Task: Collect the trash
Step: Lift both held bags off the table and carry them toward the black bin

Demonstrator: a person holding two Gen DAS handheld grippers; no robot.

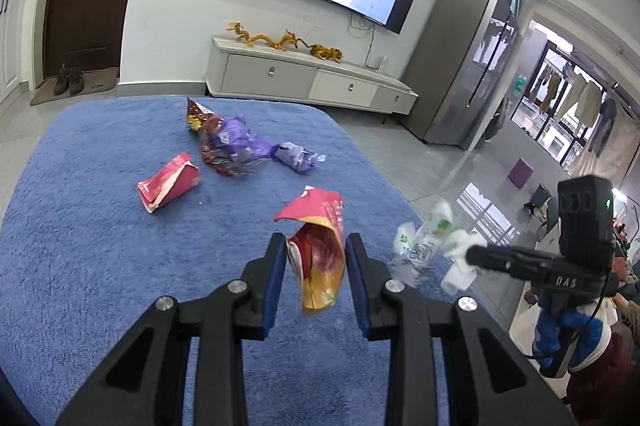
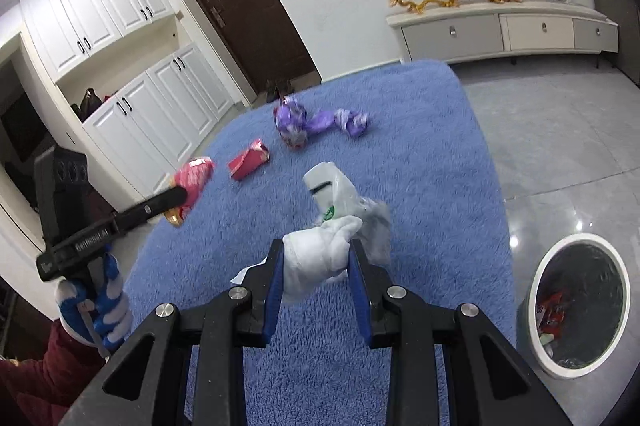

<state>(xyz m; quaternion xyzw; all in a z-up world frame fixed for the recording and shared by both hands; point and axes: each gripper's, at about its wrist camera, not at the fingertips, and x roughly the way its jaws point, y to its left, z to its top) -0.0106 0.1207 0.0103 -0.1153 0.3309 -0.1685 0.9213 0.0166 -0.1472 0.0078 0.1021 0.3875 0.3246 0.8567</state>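
My left gripper [image 1: 316, 246] is shut on a red and yellow snack wrapper [image 1: 320, 250] and holds it above the blue fuzzy table cover [image 1: 100, 226]. My right gripper [image 2: 316, 252] is shut on a white crumpled plastic bag with a green logo [image 2: 332, 230], also lifted; the bag also shows in the left wrist view [image 1: 432, 238]. On the cover lie a red carton [image 1: 170, 181], a purple wrapper pile [image 1: 228, 141] and a small purple wrapper [image 1: 296, 155]. The left gripper with its wrapper also shows in the right wrist view [image 2: 188, 185].
A white round trash bin [image 2: 576, 302] with a dark liner and some trash inside stands on the floor right of the table. A TV cabinet [image 1: 308, 77] and a brown door [image 2: 248, 5] are behind. Grey tile floor surrounds the table.
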